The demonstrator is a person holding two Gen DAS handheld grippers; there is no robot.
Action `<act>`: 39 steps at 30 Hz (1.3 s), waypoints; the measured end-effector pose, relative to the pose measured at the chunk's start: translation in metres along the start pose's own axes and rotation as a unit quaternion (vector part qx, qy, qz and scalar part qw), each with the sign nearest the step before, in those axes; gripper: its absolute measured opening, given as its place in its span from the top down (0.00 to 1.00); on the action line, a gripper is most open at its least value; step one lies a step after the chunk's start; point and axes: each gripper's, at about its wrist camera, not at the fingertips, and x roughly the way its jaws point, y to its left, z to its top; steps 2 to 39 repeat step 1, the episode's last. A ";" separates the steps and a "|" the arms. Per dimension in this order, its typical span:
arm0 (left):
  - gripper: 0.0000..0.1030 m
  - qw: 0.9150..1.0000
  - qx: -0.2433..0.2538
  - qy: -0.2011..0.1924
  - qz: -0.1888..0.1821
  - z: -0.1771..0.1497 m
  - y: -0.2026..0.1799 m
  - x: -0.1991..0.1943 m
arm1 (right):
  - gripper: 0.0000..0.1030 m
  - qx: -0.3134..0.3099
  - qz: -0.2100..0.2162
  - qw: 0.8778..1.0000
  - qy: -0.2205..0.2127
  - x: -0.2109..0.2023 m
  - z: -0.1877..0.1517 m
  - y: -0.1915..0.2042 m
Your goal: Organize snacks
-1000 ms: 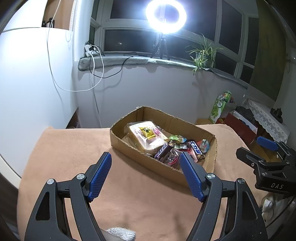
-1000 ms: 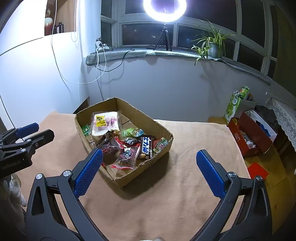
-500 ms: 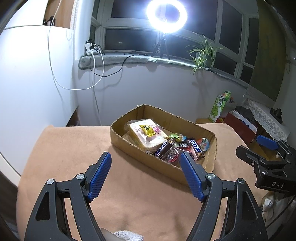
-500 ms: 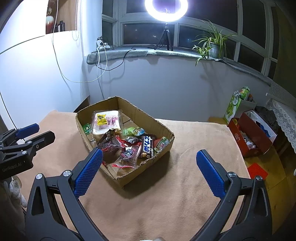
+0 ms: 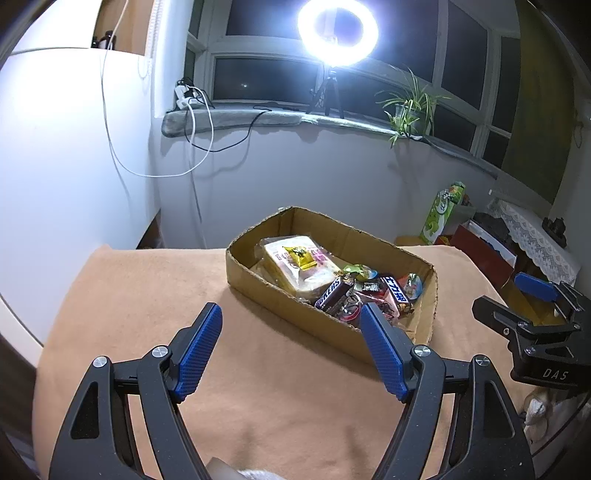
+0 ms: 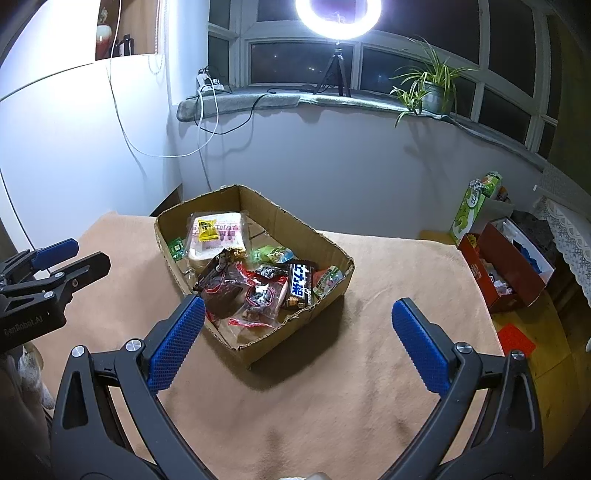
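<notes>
- Hanging over the tan cloth (image 5: 122,306) is the left gripper (image 5: 291,347), its blue fingers (image 5: 197,347) spread wide with nothing between them.
- The right gripper (image 6: 295,343) is also spread wide and holds nothing; it hangs over the cloth near the box.
- Just past both grippers sits the box (image 6: 258,352), an open cardboard tray resting on the cloth, set at a slant.
- All the snacks lie inside the box.
- At the near end of the box is a dark bag (image 6: 225,288) with red ties, next to a clear bag (image 6: 260,299).
- Beside them lies a bar (image 6: 300,284) with a blue and white label.
- A small green pack (image 6: 327,280) leans on the box wall by the bar.
- A Snickers (image 5: 330,293) lies in the middle of the pile.
- At the far end is wrapped bread (image 6: 216,236) with a small yellow pack (image 6: 206,229) on top.
- Off to the right, on the floor, stands a red box (image 6: 506,266).
- Far back, a ring light (image 5: 338,33) glows on the sill, and a plant (image 6: 430,88) sits to its right.
</notes>
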 end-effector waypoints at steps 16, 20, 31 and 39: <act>0.25 1.000 0.000 0.001 -0.001 0.000 0.000 0.001 | 0.00 -0.001 0.000 1.000 0.001 0.000 -0.001 0.000; 0.25 1.000 0.000 0.001 -0.001 0.000 0.000 0.001 | 0.00 -0.001 0.000 1.000 0.001 0.000 -0.001 0.000; 0.25 1.000 0.000 0.001 -0.001 0.000 0.000 0.001 | 0.00 -0.001 0.000 1.000 0.001 0.000 -0.001 0.000; 0.25 1.000 0.000 0.001 -0.001 0.000 0.000 0.001 | 0.00 -0.001 0.000 1.000 0.001 0.000 -0.001 0.000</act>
